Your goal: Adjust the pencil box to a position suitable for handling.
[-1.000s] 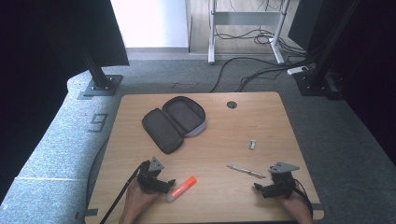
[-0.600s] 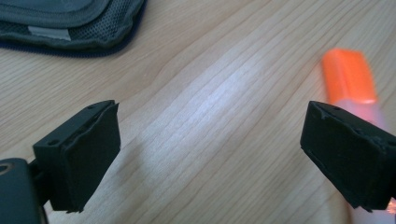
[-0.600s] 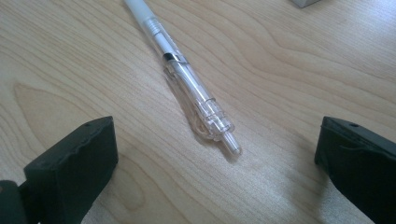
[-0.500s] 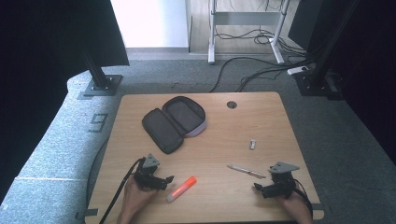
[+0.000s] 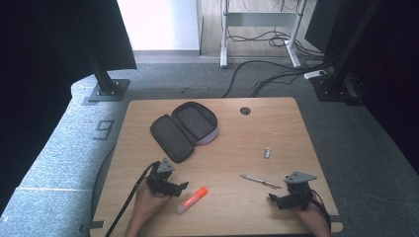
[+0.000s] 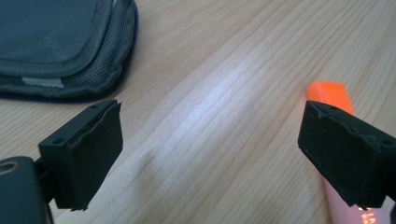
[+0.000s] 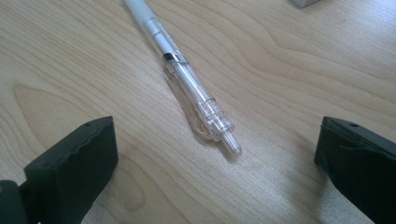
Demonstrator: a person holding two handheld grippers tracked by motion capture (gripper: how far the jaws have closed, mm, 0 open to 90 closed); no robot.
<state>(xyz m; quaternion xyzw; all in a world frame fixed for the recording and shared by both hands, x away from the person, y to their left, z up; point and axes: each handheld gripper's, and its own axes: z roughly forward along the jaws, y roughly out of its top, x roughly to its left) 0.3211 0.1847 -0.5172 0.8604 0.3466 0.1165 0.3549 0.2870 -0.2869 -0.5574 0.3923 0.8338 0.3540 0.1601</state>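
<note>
Both grippers sit low at the near edge of the wooden table [image 5: 276, 123], as we see from the high view. Our left gripper [image 5: 181, 186] points right toward an orange marker [image 5: 192, 199], which lies just beside its tips, slanted on the wood. Our right gripper [image 5: 272, 199] points left, near a clear pen [image 5: 260, 180] that lies a little farther up the table. An open dark pencil case [image 5: 184, 129] rests toward the far left, and a small silver clip [image 5: 267, 152] lies apart on the right.

From the left gripper view, we find the left gripper [image 6: 208, 154] with its jaws wide apart, holding nothing. The marker [image 6: 329, 93] lies partly behind the right-hand jaw, its orange cap pointing away. The pencil case [image 6: 60, 44] shows in the upper left corner.

From the right gripper view, our right gripper [image 7: 217, 172] also has its jaws spread wide and empty. The pen [image 7: 187, 79] lies on the wood between and beyond them, its tip toward the camera.
</note>
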